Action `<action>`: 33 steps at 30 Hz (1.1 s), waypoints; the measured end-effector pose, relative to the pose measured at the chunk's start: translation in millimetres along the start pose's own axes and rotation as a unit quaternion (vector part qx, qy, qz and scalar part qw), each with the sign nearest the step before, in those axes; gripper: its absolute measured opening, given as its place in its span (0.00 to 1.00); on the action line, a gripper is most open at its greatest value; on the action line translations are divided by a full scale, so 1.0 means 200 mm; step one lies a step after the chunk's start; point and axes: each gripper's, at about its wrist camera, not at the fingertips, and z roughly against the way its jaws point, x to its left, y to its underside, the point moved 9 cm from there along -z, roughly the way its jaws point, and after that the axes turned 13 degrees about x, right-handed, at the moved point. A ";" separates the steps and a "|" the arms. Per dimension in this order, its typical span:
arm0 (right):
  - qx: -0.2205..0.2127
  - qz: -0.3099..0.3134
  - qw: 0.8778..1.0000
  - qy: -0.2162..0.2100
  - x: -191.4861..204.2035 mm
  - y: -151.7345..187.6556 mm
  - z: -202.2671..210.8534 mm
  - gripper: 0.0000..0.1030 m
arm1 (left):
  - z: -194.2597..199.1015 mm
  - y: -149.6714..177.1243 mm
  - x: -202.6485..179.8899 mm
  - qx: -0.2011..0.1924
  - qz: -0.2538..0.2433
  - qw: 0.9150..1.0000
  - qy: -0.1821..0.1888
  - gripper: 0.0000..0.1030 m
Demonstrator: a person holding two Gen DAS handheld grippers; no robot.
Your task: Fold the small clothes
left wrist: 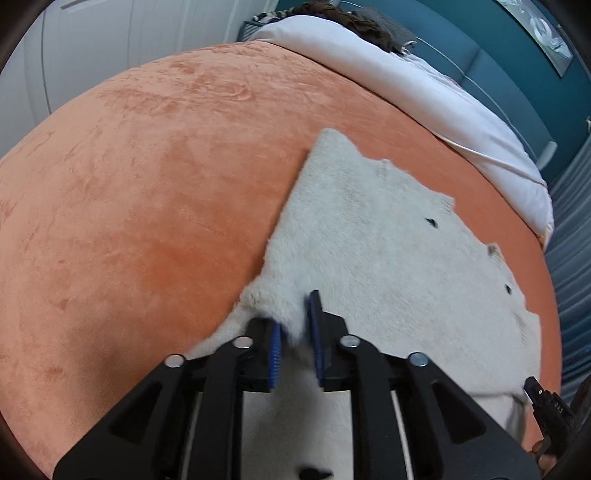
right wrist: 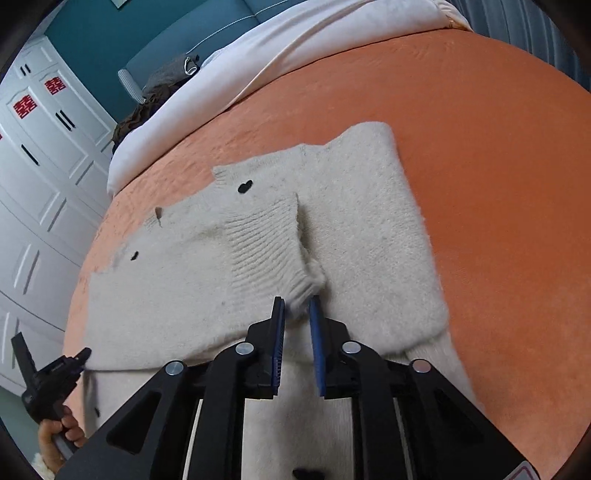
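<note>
A small cream knitted cardigan (left wrist: 388, 251) with dark buttons lies spread on the orange bedspread (left wrist: 147, 184). My left gripper (left wrist: 295, 325) is shut on a pinched fold at the cardigan's left edge. In the right wrist view the cardigan (right wrist: 354, 221) has a ribbed sleeve cuff (right wrist: 266, 243) folded over its middle. My right gripper (right wrist: 297, 314) is shut on the end of that cuff. The right gripper shows at the lower right of the left view (left wrist: 546, 406), and the left gripper at the lower left of the right view (right wrist: 51, 376).
A white duvet (left wrist: 406, 85) lies bunched along the far side of the bed, with dark clothes (left wrist: 351, 18) on it. A teal padded headboard (right wrist: 184, 33) and a white wardrobe (right wrist: 44, 155) stand beyond. The orange bedspread (right wrist: 498, 166) extends to the right.
</note>
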 end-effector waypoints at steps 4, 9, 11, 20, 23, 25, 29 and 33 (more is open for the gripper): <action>-0.031 0.050 0.997 0.046 -0.02 0.27 0.30 0.33 | 0.21 0.21 0.07 -0.001 -0.020 1.000 0.003 0.64; -0.002 0.035 0.996 0.085 -0.33 0.90 0.56 0.55 | 0.43 0.65 0.32 0.015 -0.003 1.000 0.012 0.79; 0.024 0.010 0.996 0.083 -0.44 1.11 0.59 0.58 | 0.47 0.83 0.43 0.031 0.024 0.999 0.025 0.83; 0.026 -0.077 0.996 -0.032 -0.47 1.35 0.55 0.68 | 0.48 1.07 0.40 0.024 0.052 0.996 0.069 0.95; 0.028 -0.097 0.993 -0.056 -0.42 1.29 0.50 0.68 | 0.45 1.05 0.37 0.025 0.039 0.998 0.049 0.95; 0.032 -0.103 0.992 -0.059 -0.37 1.25 0.48 0.68 | 0.43 1.02 0.36 0.033 0.036 0.998 0.044 0.93; 0.044 -0.087 0.994 -0.049 -0.30 1.21 0.44 0.46 | 0.41 1.00 0.31 0.066 0.029 0.995 0.064 0.43; 0.045 -0.084 0.994 -0.049 -0.26 1.21 0.47 0.13 | 0.47 1.02 0.30 0.081 0.026 0.994 0.070 0.09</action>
